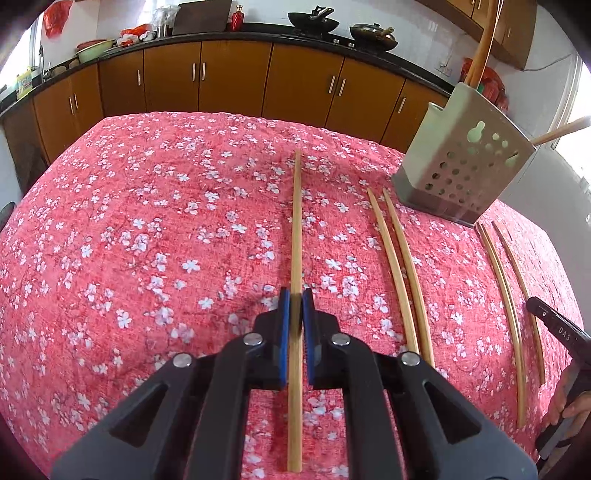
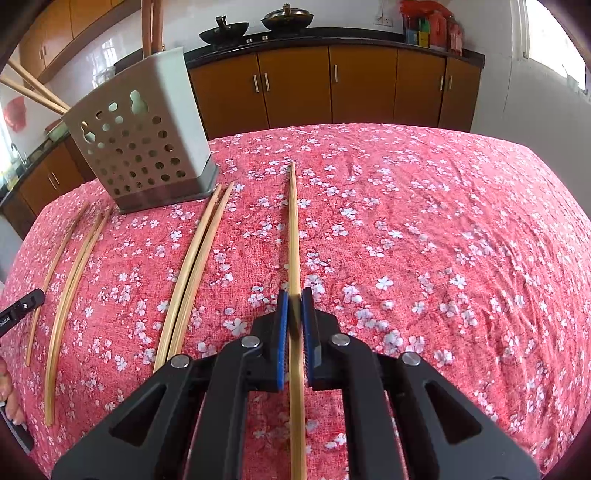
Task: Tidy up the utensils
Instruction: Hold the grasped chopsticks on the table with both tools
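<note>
Left wrist view: the left gripper [image 1: 296, 308] points steeply down over the table, its blue-padded fingers [image 1: 283, 332] clamped on a single bamboo chopstick [image 1: 296, 229] that runs straight ahead between them, its far end reaching out over the red floral tablecloth [image 1: 147, 240]. To its right a pair of chopsticks [image 1: 400, 266] lies side by side on the cloth, and farther right another loose set [image 1: 511, 291] lies near the table's edge, where the other black gripper body and part of a hand [image 1: 569, 406] enter the frame. Beyond the pair stands the perforated grey utensil holder [image 1: 465, 166], upright on the cloth with several chopsticks standing in it. Right wrist view: the right gripper [image 2: 295, 308] is angled down in the same manner, its jaws closed on another chopstick [image 2: 294, 229] pointing away along the cloth. A pair [image 2: 195, 266] lies just to its left, with more loose chopsticks [image 2: 70, 273] farther left, and the holder sits behind them, close to the tips of the pair. Behind the table, a run of brown kitchen cabinets [image 2: 332, 88] with metal handles supports a dark countertop [image 1: 258, 27] bearing two black woks [image 1: 314, 20], a red bottle [image 1: 236, 18] and bowls near a sink, under white tiled walls and bright windows.
</note>
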`<state>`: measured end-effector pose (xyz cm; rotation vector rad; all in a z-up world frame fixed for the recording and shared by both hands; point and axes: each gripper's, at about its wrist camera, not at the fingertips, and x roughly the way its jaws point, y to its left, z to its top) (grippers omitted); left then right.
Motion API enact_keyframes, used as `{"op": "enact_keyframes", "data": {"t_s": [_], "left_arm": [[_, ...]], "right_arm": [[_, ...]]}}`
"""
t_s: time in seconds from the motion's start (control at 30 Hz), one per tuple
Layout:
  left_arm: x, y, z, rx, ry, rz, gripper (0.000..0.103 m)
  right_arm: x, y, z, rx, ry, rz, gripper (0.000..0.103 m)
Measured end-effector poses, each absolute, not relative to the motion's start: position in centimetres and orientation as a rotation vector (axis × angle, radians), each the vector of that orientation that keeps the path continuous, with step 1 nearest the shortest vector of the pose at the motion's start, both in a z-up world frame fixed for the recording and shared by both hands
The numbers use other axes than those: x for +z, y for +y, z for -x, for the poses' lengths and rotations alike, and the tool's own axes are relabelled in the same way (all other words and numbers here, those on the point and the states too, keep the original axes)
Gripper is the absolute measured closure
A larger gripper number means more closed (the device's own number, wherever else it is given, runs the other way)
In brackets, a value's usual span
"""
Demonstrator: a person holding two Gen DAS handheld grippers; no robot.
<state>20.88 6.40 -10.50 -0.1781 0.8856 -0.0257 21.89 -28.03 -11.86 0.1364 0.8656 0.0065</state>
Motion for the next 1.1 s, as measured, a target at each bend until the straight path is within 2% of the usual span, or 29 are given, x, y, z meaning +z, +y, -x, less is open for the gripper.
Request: {"op": "enact_keyframes", "data": {"t_s": [1.1], "left_arm": [[-10.29,6.66,-20.94,-0.03,0.886,0.202,0.094]], "right_arm": [[-11.84,-28.01,-21.79,0.003,0.868,-0.141,0.094]]}}
